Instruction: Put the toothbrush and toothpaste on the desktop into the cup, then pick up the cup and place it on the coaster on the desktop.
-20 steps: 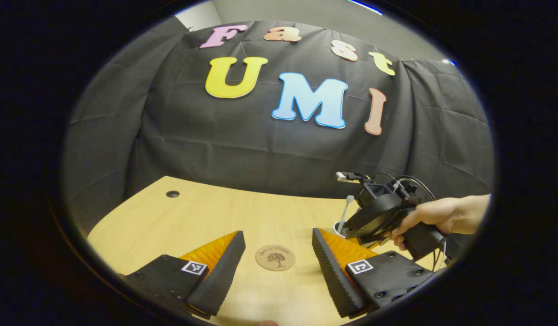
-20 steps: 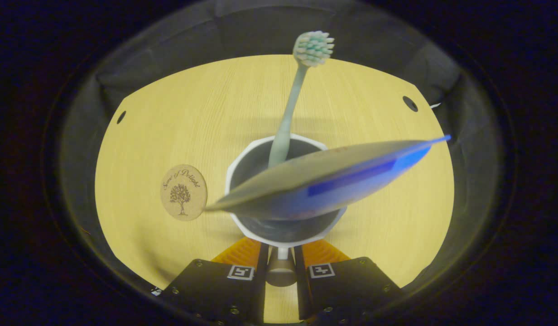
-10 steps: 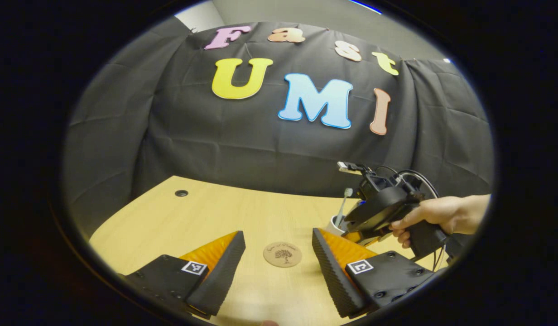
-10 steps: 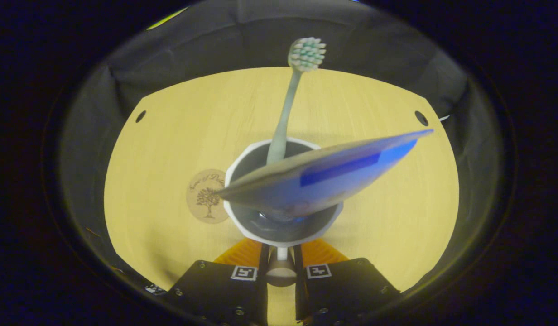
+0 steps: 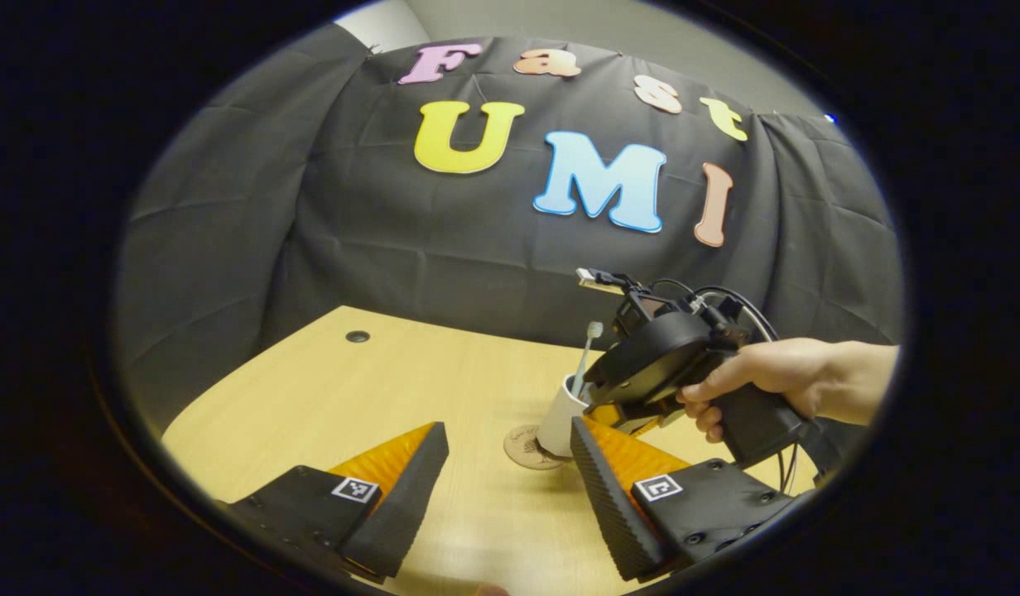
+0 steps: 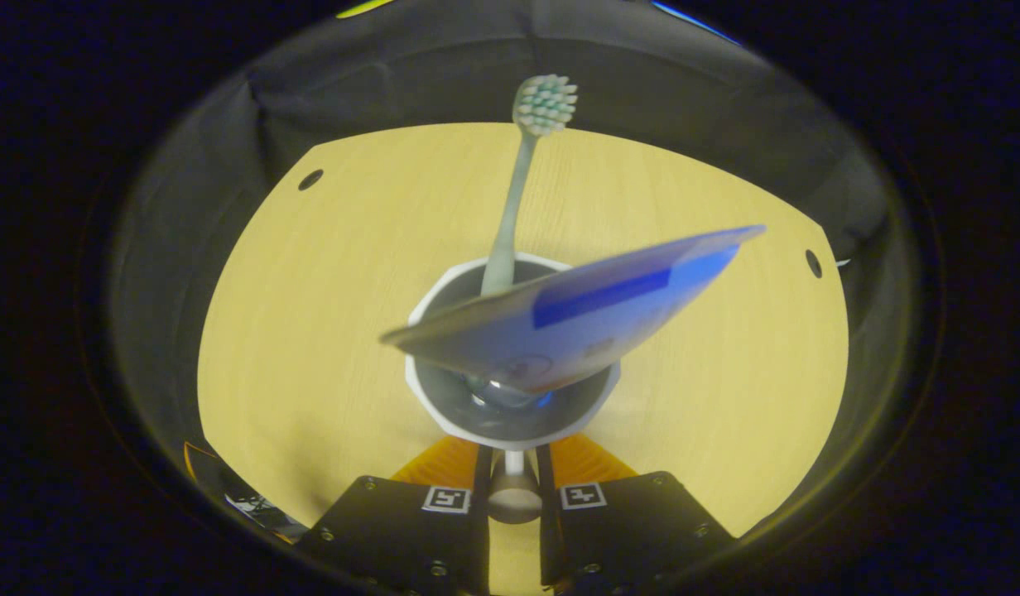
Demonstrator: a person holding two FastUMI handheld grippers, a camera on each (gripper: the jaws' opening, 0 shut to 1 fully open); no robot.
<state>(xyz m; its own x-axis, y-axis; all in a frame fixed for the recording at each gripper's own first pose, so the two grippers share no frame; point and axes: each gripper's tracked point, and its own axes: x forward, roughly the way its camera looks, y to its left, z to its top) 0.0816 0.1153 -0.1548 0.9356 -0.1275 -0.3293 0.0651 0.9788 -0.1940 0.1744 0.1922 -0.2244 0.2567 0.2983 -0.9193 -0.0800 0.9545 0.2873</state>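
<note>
Partly, the cup (image 5: 561,414) hides the coaster (image 5: 522,448).

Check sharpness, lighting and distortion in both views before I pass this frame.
Left gripper view: sharp; fisheye bends the desk edge; cup and coaster evenly lit. Right gripper view: dimmer, warm-tinted; the toothpaste near the lens is soft, the toothbrush head crisper.

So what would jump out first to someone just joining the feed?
In the right gripper view, the toothbrush and blue toothpaste tube stick out of the white cup, which the right tool grips by its handle. In the left gripper view, the cup sits over the coaster, beyond the open left tool.
</note>
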